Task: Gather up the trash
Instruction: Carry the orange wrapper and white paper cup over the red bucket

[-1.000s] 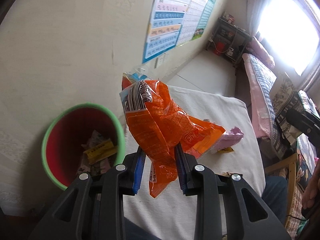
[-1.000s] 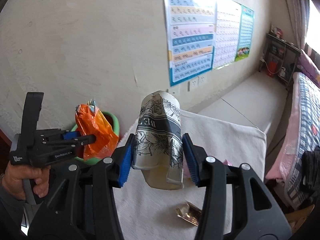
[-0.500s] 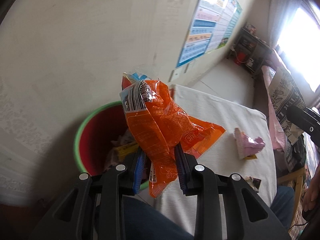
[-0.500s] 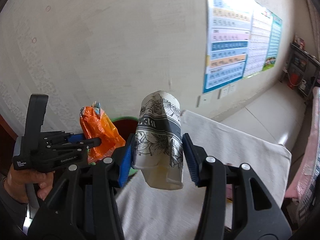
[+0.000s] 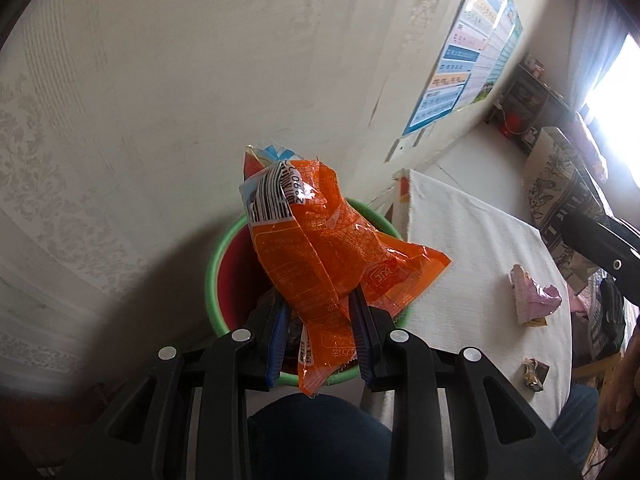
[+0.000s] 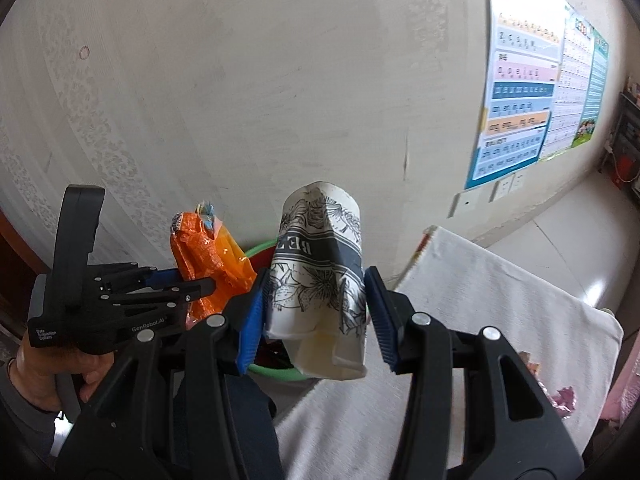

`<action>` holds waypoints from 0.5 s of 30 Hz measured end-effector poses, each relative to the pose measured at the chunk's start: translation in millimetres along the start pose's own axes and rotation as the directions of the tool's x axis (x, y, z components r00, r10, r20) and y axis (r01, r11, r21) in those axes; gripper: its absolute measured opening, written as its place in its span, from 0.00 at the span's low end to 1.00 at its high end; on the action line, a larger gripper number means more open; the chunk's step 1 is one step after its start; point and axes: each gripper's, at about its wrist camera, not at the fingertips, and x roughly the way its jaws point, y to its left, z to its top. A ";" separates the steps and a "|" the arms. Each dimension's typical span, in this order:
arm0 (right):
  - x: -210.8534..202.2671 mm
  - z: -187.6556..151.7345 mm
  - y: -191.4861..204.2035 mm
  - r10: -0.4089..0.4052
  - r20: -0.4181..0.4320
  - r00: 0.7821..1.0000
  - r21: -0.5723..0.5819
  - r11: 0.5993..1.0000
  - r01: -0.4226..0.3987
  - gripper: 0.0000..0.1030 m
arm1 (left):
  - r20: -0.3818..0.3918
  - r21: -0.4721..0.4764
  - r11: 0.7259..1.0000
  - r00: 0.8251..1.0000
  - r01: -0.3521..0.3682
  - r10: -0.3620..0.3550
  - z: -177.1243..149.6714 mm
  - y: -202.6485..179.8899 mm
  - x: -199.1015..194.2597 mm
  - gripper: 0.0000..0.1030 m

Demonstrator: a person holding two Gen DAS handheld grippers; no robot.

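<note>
Clearly the orange snack wrapper (image 5: 320, 256) was thin, crinkly film, nearly weightless and slippery, so the left tongs (image 5: 322, 330) pinched it low on its bunched waist, where the folds gave the pads some bite. It hung at the centre of the left wrist view, directly over the green-rimmed red bin (image 5: 224, 264). The crushed paper cup (image 6: 320, 280), light and already dented, sat squeezed between the right tongs (image 6: 316, 320) at mid-frame of the right wrist view, gripped across its soft wall near the bin. On the white-clothed table (image 5: 472, 248), at right, lay a pink wrapper (image 5: 532, 296) and a small scrap (image 5: 534, 372), well apart from the bin.
</note>
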 end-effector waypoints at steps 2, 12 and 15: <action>7.4 0.8 2.5 0.005 -0.007 1.000 -0.001 1.000 -0.005 0.45 | -0.005 -0.003 1.000 1.000 0.000 0.000 0.4 2.4 2.0 0.26; 40.9 -2.3 14.1 0.032 -0.060 0.998 0.005 0.999 -0.032 0.45 | -0.023 -0.025 1.000 1.000 0.009 -0.010 3.7 23.0 8.7 0.27; 51.7 -2.4 16.8 0.037 -0.079 0.996 0.005 0.999 -0.037 0.45 | -0.029 -0.041 0.999 0.999 0.023 -0.024 5.7 30.7 10.3 0.27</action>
